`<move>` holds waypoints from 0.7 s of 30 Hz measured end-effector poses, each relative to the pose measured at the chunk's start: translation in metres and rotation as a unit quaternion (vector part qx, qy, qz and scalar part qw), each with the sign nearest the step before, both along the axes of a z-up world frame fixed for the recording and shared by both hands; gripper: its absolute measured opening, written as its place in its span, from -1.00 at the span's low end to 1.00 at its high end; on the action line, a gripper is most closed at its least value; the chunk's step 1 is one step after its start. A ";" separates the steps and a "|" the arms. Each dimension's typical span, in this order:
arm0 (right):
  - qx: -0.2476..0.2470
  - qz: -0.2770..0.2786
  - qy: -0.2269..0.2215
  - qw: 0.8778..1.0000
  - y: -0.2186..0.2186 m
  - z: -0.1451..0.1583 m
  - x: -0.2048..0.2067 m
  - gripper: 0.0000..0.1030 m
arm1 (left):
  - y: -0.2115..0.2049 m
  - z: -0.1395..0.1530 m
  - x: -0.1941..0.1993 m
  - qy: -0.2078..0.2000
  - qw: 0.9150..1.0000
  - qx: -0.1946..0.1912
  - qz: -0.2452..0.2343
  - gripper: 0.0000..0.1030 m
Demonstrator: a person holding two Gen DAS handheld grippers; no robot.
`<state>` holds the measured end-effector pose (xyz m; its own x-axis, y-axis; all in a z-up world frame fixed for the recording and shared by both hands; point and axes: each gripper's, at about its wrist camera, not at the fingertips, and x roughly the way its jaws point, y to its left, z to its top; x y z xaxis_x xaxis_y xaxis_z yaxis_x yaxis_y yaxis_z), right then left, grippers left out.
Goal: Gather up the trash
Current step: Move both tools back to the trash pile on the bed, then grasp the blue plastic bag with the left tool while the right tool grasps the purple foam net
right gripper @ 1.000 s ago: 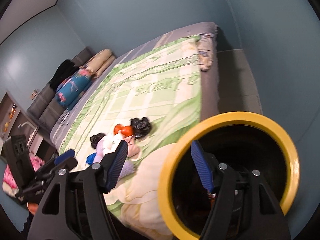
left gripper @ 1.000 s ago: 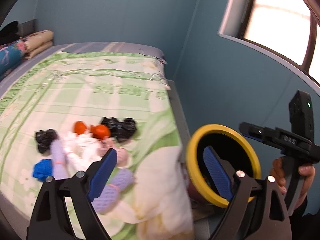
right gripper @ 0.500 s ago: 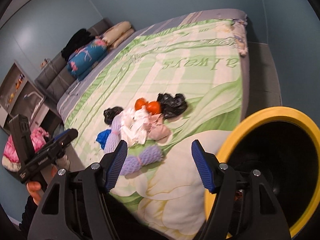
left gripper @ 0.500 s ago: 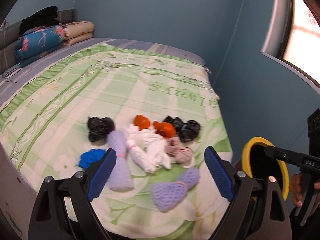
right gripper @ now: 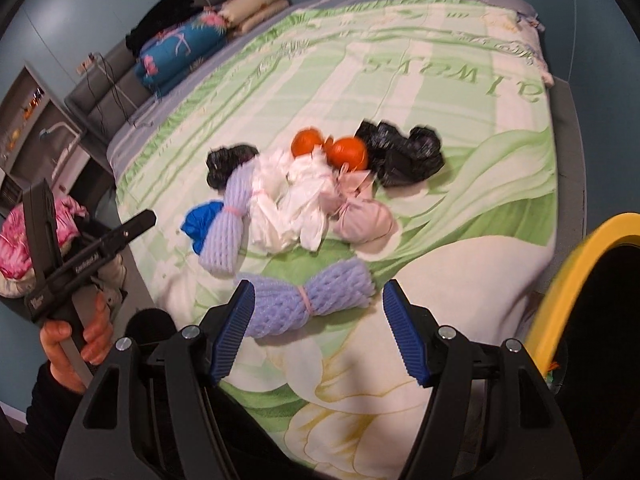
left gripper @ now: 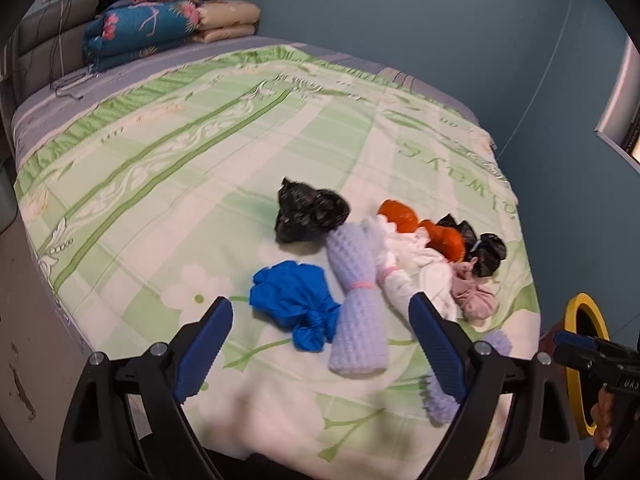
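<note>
A heap of knotted trash bundles lies on the green bedspread (left gripper: 168, 168): a blue bag (left gripper: 296, 304), two lilac foam-net rolls (left gripper: 356, 300) (right gripper: 308, 300), white bags (right gripper: 292, 204), a pink bundle (right gripper: 360, 216), orange bags (right gripper: 344, 152) and black bags (right gripper: 404, 152) (left gripper: 308, 212). My left gripper (left gripper: 320, 344) hangs open above the blue bag and the upright lilac roll. My right gripper (right gripper: 318, 328) is open just above the near lilac roll, which shows between its pads. Neither gripper holds anything. A yellow-rimmed black bin (right gripper: 572, 280) stands at the bed's right corner.
Folded quilts and pillows (left gripper: 160, 24) are stacked at the headboard. Blue walls close in behind and to the right of the bed. A shelf unit (right gripper: 28, 120) and pink fabric (right gripper: 24, 240) sit left of the bed. A hand (right gripper: 72, 340) grips the left tool.
Both grippers swung left from the bin and sank toward the bed. The trash heap now fills the middle of both views and the bin has slid to the right edge.
</note>
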<state>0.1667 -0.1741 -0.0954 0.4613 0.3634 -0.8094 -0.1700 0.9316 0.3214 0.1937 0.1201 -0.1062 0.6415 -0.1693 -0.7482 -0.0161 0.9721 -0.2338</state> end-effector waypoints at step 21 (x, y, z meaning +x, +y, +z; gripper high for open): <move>-0.049 -0.012 0.070 0.996 0.022 -0.071 0.041 0.17 | 0.026 -0.063 0.052 0.069 0.997 -0.022 0.019 0.63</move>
<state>0.2077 -0.1517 -0.1667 0.3495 0.2705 -0.8971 -0.1073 0.9627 0.2485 0.2456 0.1464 -0.1696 0.5389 -0.1809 -0.8227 -0.0881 0.9592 -0.2687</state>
